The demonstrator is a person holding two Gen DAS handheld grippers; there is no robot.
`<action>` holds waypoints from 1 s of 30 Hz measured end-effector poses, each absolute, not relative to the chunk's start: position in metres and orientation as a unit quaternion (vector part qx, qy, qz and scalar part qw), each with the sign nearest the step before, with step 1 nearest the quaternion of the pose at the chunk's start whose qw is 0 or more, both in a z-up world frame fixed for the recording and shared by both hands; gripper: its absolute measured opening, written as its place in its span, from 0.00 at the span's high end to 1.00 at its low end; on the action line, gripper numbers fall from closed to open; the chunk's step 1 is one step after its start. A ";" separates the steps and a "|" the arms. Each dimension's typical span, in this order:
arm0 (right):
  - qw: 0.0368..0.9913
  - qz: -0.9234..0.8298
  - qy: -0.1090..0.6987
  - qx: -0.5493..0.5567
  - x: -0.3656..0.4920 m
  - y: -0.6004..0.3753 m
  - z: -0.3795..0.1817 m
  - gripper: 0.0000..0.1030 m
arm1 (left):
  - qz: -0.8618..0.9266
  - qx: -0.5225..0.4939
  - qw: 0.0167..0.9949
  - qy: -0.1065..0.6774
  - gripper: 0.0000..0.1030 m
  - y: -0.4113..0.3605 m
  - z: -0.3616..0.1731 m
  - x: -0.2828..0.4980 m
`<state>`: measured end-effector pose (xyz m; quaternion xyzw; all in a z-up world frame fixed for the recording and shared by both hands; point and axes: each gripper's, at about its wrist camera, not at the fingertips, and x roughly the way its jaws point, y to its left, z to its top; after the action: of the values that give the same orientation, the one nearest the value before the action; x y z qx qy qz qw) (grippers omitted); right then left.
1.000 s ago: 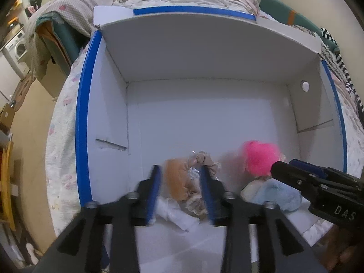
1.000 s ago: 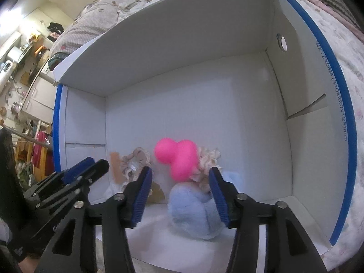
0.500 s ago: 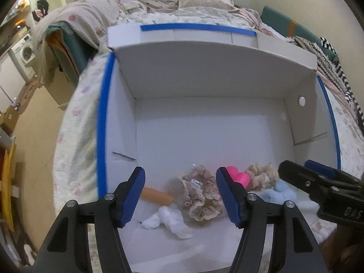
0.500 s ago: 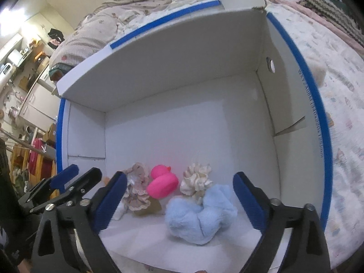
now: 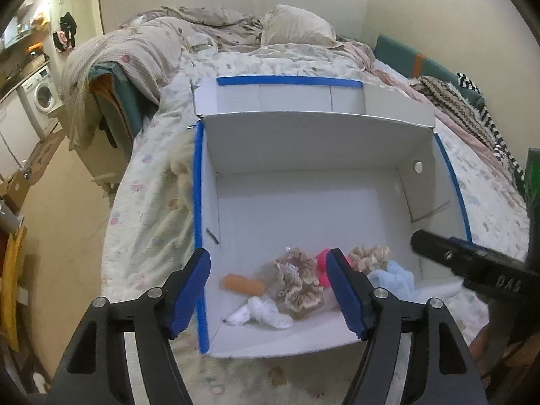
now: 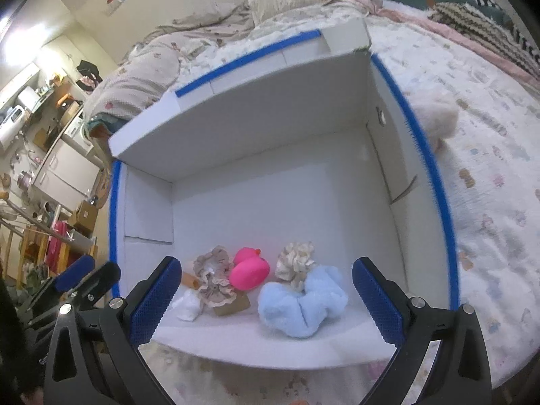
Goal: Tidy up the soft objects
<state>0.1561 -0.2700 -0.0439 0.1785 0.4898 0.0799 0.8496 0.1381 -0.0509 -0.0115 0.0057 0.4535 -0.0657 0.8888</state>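
A white box with blue edges [image 5: 199, 182] [image 6: 435, 182] lies open on the bed. At its near end lie a beige lace scrunchie [image 5: 300, 283] [image 6: 216, 283], a pink rubber duck [image 6: 249, 270] [image 5: 322, 266], a cream scrunchie [image 6: 295, 263] [image 5: 369, 256], a light blue fluffy scrunchie [image 6: 303, 303] [image 5: 395, 280], a white cloth piece [image 5: 260, 312] [image 6: 187, 307] and an orange cylinder [image 5: 243, 285]. My left gripper [image 5: 268, 295] is open and empty above the box's near edge. My right gripper [image 6: 266, 300] is open and empty above the near edge.
The box sits on a floral bedspread [image 6: 489, 155] with rumpled blankets and a pillow [image 5: 297, 30] behind. A fluffy cream object [image 6: 437, 118] lies right of the box, another [image 5: 180, 165] left of it. The floor and a washing machine [image 5: 42, 91] are at left.
Both grippers opened, released the beige scrunchie and the blue scrunchie, and pulled back up out of the box. The soft items now rest on the box floor.
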 end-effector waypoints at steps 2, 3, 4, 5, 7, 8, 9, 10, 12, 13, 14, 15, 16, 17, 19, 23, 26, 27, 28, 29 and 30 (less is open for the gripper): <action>0.857 0.078 0.479 0.172 0.147 -0.271 -0.038 0.00 | -0.058 0.007 0.890 0.452 0.34 -0.045 -0.008 0.131; 0.860 0.076 0.475 0.171 0.142 -0.272 -0.035 0.00 | -0.055 0.006 0.891 0.451 0.34 -0.042 -0.007 0.127; 0.862 0.074 0.472 0.170 0.136 -0.272 -0.033 0.00 | -0.052 0.003 0.892 0.450 0.34 -0.039 -0.005 0.124; 0.864 0.075 0.469 0.168 0.131 -0.271 -0.032 0.00 | -0.050 -0.001 0.892 0.449 0.34 -0.035 -0.004 0.120; 0.871 0.077 0.459 0.158 0.119 -0.268 -0.027 0.00 | -0.046 -0.013 0.894 0.445 0.32 -0.027 -0.003 0.109; 0.876 0.076 0.451 0.150 0.112 -0.266 -0.023 0.00 | -0.044 -0.017 0.894 0.445 0.29 -0.024 -0.003 0.105; 0.882 0.075 0.443 0.142 0.105 -0.264 -0.020 0.00 | -0.041 -0.020 0.894 0.445 0.22 -0.022 -0.003 0.102; 0.887 0.073 0.435 0.136 0.098 -0.264 -0.017 0.00 | -0.039 -0.021 0.895 0.445 0.19 -0.020 -0.003 0.096; 0.897 0.073 0.417 0.129 0.084 -0.262 -0.011 0.00 | -0.033 -0.016 0.897 0.441 0.18 -0.016 -0.003 0.086; 0.901 0.071 0.409 0.127 0.077 -0.262 -0.009 0.00 | -0.033 -0.015 0.898 0.439 0.15 -0.016 -0.003 0.081; 0.905 0.069 0.400 0.126 0.071 -0.261 -0.007 0.00 | -0.033 -0.013 0.899 0.436 0.12 -0.015 -0.002 0.075; 0.909 0.067 0.392 0.126 0.066 -0.261 -0.006 0.00 | -0.032 -0.011 0.901 0.432 0.07 -0.015 -0.003 0.070; 0.913 0.063 0.384 0.124 0.061 -0.259 -0.006 0.00 | -0.031 -0.010 0.904 0.426 0.03 -0.014 -0.003 0.065; 0.916 0.059 0.378 0.119 0.058 -0.256 -0.006 0.00 | -0.031 -0.010 0.907 0.420 0.02 -0.013 -0.003 0.062; 0.921 0.053 0.374 0.099 0.056 -0.251 -0.007 0.00 | -0.034 -0.006 0.914 0.405 0.00 -0.012 -0.001 0.055; 0.922 0.050 0.374 0.087 0.059 -0.248 -0.012 0.00 | -0.024 0.030 0.923 0.383 0.00 -0.018 -0.004 0.049; 0.920 0.051 0.376 0.102 0.061 -0.252 -0.015 0.00 | -0.029 0.022 0.920 0.391 0.00 -0.017 -0.009 0.051; 0.920 0.048 0.374 0.103 0.062 -0.252 -0.015 0.00 | -0.029 0.016 0.918 0.395 0.00 -0.015 -0.011 0.052; 0.921 0.046 0.373 0.102 0.062 -0.252 -0.015 0.00 | -0.027 0.013 0.917 0.397 0.00 -0.014 -0.012 0.054; 0.922 0.044 0.372 0.101 0.063 -0.252 -0.016 0.00 | -0.025 0.009 0.916 0.400 0.00 -0.013 -0.013 0.055; 0.921 0.043 0.373 0.099 0.064 -0.252 -0.016 0.00 | -0.024 0.006 0.915 0.402 0.00 -0.011 -0.013 0.056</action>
<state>0.0635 -0.2517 -0.0163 0.0992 0.3734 0.0431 0.9213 0.0564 -0.0114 -0.0128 0.0056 0.4021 -0.0239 0.9153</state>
